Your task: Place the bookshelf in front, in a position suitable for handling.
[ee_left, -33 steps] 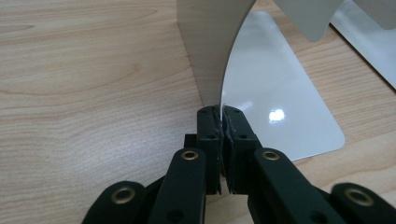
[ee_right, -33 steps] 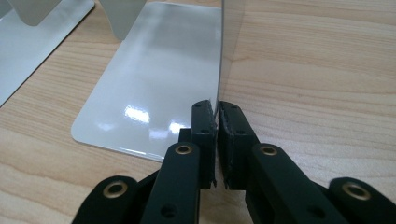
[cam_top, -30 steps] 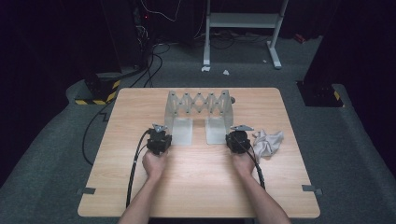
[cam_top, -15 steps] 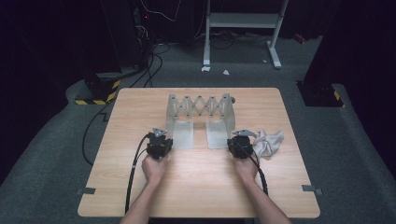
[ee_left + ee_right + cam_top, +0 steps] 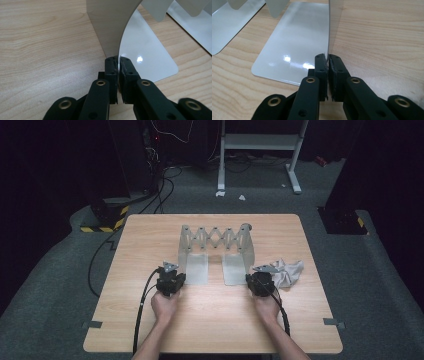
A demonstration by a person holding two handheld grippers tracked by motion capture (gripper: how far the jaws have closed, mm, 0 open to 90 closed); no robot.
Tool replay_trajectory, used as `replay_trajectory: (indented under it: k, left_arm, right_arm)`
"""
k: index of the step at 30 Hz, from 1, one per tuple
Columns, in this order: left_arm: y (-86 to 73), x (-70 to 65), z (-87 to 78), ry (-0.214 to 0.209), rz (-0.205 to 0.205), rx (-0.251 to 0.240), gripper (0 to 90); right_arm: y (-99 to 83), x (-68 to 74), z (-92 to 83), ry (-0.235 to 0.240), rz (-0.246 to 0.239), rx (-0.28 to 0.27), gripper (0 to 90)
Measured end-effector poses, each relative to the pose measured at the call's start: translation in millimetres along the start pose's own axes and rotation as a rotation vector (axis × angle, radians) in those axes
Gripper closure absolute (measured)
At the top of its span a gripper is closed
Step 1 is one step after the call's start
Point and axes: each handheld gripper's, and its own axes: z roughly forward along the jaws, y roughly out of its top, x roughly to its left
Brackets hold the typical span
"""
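Observation:
A grey metal extendable rack with a scissor lattice between two upright end plates stands mid-table. My left gripper is shut on the near edge of the left end plate. In the left gripper view the jaws pinch that thin plate, and its flat foot lies to the right. My right gripper is shut on the right end plate. The right gripper view has the jaws clamped on the plate's edge, beside its glossy foot.
A crumpled pale cloth lies just right of the right gripper. The wooden table has bare room at the left and along the near side. Black cables trail from both grippers over the near edge. A white stand is on the floor beyond.
Both grippers have drawn back toward the near edge of the table, and the rack has slid that way with them. Both stay clamped on the end plates.

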Motion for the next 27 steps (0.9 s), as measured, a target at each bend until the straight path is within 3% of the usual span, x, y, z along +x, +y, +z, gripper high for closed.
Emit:
replay_trajectory:
  k: [19, 24, 26, 27]
  left_arm:
    - [-25.9, -19.2, -23.5, -0.062, 0.015, -0.004, 85.3]
    - [-28.1, -20.5, -24.8, -0.059, 0.023, -0.009, 85.1]
    - [-28.4, -21.7, -24.6, -0.052, 0.036, -0.014, 84.4]
    - [-28.5, -22.6, -24.4, -0.045, 0.052, -0.016, 82.6]
  right_arm:
    - [-31.8, 0.3, -34.7, 0.028, 0.026, -0.005, 85.2]
    - [-34.9, 0.3, -38.1, 0.033, 0.019, -0.006, 84.7]
    - [-35.0, -0.5, -38.3, 0.042, 0.017, -0.003, 83.3]
    - [-35.9, -2.1, -39.3, 0.059, 0.017, -0.004, 75.4]
